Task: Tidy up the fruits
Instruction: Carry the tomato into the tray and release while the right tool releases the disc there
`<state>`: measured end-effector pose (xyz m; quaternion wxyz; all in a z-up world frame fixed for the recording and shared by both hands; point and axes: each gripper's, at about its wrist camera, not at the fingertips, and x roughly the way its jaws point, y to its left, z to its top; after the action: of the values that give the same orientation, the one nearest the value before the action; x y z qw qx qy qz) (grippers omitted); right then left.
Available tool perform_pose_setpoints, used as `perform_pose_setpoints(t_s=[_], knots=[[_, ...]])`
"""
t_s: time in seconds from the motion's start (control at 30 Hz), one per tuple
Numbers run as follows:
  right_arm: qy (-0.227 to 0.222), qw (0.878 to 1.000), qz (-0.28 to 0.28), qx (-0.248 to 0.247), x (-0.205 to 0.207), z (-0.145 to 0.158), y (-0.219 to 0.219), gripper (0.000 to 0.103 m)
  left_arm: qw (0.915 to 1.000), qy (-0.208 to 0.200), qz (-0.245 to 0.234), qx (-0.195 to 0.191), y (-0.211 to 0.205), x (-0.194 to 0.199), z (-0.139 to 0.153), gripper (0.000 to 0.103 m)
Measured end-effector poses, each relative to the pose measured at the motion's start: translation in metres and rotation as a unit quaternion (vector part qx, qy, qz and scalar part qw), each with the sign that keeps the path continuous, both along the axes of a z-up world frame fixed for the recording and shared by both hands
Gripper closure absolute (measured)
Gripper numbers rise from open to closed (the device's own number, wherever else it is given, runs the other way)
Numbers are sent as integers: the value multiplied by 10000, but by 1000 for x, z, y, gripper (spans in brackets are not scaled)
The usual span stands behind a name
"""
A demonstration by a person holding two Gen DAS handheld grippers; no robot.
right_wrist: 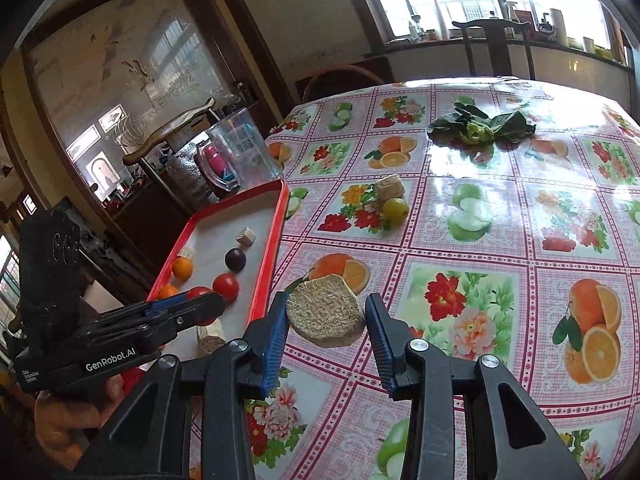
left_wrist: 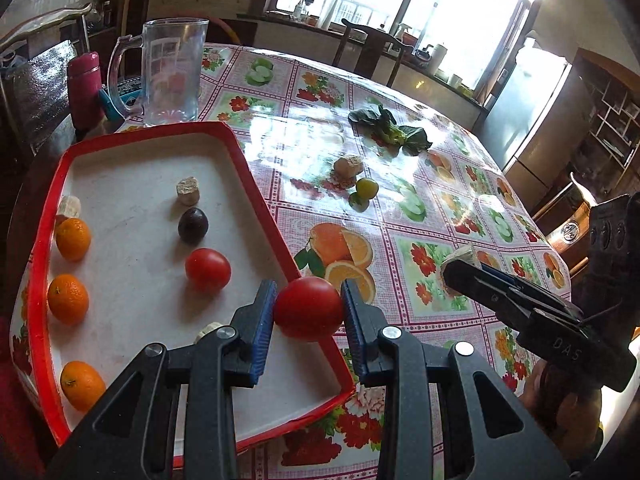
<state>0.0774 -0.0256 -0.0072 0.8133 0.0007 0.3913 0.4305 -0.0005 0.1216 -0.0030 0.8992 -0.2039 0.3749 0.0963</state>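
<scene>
Two grippers work over a round table (right_wrist: 500,208) spread with a glossy fruit-and-flower oilcloth, whose widest bare stretch runs ahead and to the right of the right gripper (right_wrist: 326,320), up to the far curved edge near a dark chair (right_wrist: 496,46). Left of that gripper lies a red-rimmed tray (left_wrist: 256,184) with a white floor; its near right rim passes directly under the left gripper (left_wrist: 308,308), and open floor remains in the tray's middle and near corner. Beyond the tray's far rim stands a clear glass mug (left_wrist: 176,68) with a red flask (left_wrist: 84,88) to its left. Ahead of both tools, well apart from them, lies a leafy green vegetable (right_wrist: 480,124), and nearer, a tan cork-like chunk (left_wrist: 349,167) touches a small green fruit (left_wrist: 367,188). Inside the tray, three oranges (left_wrist: 68,298) line the left rim, while a second tomato (left_wrist: 208,270), a dark plum (left_wrist: 193,225) and a small tan piece (left_wrist: 187,190) run up the middle. The left gripper's blue pads press both sides of a red tomato (left_wrist: 308,308), held over the tray rim. The right gripper's pads bracket a round tan cork-like disc (right_wrist: 324,312), touching or almost touching its edges; whether it is lifted I cannot tell. White lettering on the left gripper's body reads "GenRobot.AI", and the right one shows "DAS".
</scene>
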Motion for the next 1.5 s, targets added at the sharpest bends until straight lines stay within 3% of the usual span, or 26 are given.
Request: perform_pose_setpoints(t_s=[1.0, 1.3, 1.5], knots=[[-13, 9980, 616, -141, -23, -2, 66, 64, 9976, -39, 685, -124, 61, -43, -5, 73], [11, 9966, 800, -213, -11, -5, 96, 64, 9958, 9, 910, -121, 86, -50, -9, 73], [-98, 9957, 862, -325, 9, -1, 128, 64, 9954, 79, 954, 86, 108, -40, -3, 73]])
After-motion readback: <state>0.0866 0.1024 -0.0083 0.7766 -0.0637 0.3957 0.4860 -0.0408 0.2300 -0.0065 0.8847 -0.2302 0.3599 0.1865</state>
